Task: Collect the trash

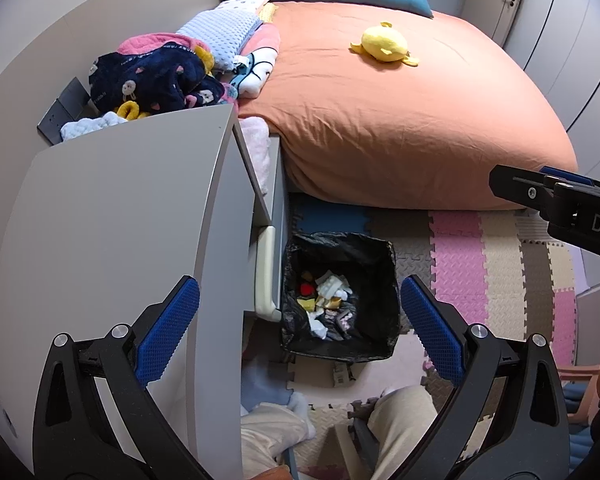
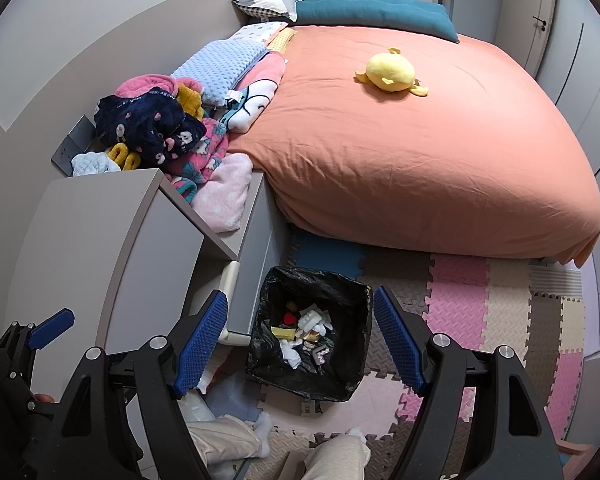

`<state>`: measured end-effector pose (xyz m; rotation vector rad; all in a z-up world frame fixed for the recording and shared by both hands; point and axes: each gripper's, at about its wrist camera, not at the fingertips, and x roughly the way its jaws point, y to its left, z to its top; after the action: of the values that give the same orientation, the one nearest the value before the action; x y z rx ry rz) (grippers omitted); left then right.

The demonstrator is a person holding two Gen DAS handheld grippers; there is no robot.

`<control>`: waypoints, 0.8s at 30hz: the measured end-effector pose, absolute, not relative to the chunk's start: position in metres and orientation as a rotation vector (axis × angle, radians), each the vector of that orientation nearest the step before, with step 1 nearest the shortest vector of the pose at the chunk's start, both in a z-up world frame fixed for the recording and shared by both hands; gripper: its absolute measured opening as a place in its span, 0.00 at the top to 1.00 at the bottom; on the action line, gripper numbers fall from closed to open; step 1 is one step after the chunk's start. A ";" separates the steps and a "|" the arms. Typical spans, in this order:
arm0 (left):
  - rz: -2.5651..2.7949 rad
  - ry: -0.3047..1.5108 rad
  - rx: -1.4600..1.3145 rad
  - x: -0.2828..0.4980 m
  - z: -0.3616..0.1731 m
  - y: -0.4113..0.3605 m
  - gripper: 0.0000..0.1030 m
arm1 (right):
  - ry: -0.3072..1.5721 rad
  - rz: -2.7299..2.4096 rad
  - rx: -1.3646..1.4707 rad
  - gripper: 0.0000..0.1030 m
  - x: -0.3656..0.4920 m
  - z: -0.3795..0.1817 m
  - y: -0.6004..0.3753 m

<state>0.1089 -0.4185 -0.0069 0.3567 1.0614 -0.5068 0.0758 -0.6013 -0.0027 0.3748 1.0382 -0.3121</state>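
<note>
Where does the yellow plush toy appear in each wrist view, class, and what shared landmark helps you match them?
Left wrist view: yellow plush toy upper centre-right, on the orange bed cover.
Right wrist view: yellow plush toy upper centre-right, on the same cover.
Shared landmark: the black-lined trash bin on the floor below the bed.

Grey walls (image 2: 100,8) at upper left. Orange-sheeted bed (image 2: 420,152) across the centre, teal pillow (image 2: 372,12) at top. Grey cabinet (image 1: 112,220) lower left. Pastel puzzle-mat floor (image 2: 480,304) below.
</note>
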 end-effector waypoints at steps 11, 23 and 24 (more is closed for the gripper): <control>-0.534 1.072 0.339 0.109 -0.006 -0.418 0.06 | 1.042 -0.312 0.370 0.26 0.074 -0.005 -0.602; -0.537 1.028 0.332 0.107 -0.006 -0.416 0.06 | 1.043 -0.312 0.369 0.26 0.073 -0.007 -0.600; -0.549 1.035 0.324 0.108 -0.007 -0.415 0.06 | 1.043 -0.314 0.369 0.26 0.073 -0.007 -0.601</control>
<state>0.1076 -0.4150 -0.0066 0.3239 1.0349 -0.5486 0.0730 -0.6008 -0.0069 0.3691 1.0431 -0.3136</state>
